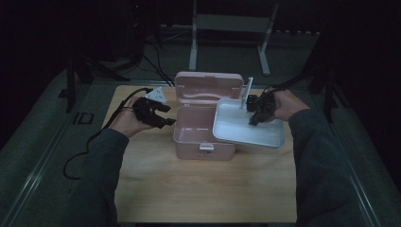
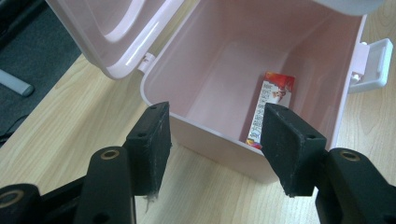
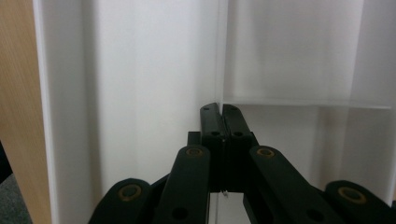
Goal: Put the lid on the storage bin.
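A pink plastic box (image 1: 203,142) stands open on the wooden table, its lid (image 1: 208,87) tipped back. A white inner tray (image 1: 246,130) hangs tilted over the box's right side. My right gripper (image 1: 255,113) is shut on the tray's thin upright middle wall. In the right gripper view the jaws (image 3: 222,109) meet on that white wall, with the tray (image 3: 140,70) all around them. My left gripper (image 1: 165,115) is open just left of the box, holding nothing. In the left gripper view its jaws (image 2: 215,144) frame the box rim (image 2: 187,123). A red and white packet (image 2: 273,105) lies on the box floor.
The box's white front latch (image 1: 206,147) hangs open. The wooden table (image 1: 198,189) has bare room in front of the box. A cable (image 1: 90,142) trails off the table's left side. A metal stand (image 1: 231,28) stands on the dark floor beyond the far edge.
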`<state>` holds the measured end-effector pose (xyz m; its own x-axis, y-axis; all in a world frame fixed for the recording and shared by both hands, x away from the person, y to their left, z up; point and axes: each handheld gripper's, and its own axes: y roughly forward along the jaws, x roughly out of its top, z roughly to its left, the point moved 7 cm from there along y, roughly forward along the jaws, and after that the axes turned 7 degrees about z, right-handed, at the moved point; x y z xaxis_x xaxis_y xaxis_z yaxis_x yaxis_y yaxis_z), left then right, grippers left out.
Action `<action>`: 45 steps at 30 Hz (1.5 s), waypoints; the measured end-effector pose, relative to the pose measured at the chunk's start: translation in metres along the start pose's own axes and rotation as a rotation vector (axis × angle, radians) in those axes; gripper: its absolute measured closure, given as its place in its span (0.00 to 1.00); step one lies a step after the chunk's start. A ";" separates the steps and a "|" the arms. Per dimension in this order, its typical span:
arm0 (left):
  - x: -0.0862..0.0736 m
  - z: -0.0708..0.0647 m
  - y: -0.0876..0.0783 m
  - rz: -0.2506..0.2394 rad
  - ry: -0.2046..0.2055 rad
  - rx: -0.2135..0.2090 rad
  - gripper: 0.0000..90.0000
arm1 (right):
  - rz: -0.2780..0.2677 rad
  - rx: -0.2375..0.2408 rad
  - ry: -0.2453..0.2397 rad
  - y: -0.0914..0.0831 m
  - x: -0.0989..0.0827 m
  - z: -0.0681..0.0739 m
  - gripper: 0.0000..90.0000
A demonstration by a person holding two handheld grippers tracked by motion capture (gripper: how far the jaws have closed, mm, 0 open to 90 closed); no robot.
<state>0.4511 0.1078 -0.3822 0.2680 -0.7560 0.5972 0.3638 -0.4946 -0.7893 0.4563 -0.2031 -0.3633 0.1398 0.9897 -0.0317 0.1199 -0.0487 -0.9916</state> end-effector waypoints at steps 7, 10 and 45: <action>0.000 0.001 -0.002 -0.009 -0.006 0.005 0.48 | -0.031 0.007 -0.026 0.002 0.018 0.001 1.00; 0.000 0.003 -0.005 -0.015 -0.009 0.011 0.48 | -0.041 0.008 -0.043 0.002 0.032 0.002 1.00; -0.004 0.010 -0.017 -0.038 -0.030 0.030 0.48 | -0.085 -0.001 -0.116 0.016 0.112 0.002 1.00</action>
<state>0.4530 0.1237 -0.3703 0.2794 -0.7235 0.6312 0.4009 -0.5094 -0.7614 0.4719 -0.0931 -0.3828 0.0145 0.9992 0.0382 0.1274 0.0360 -0.9912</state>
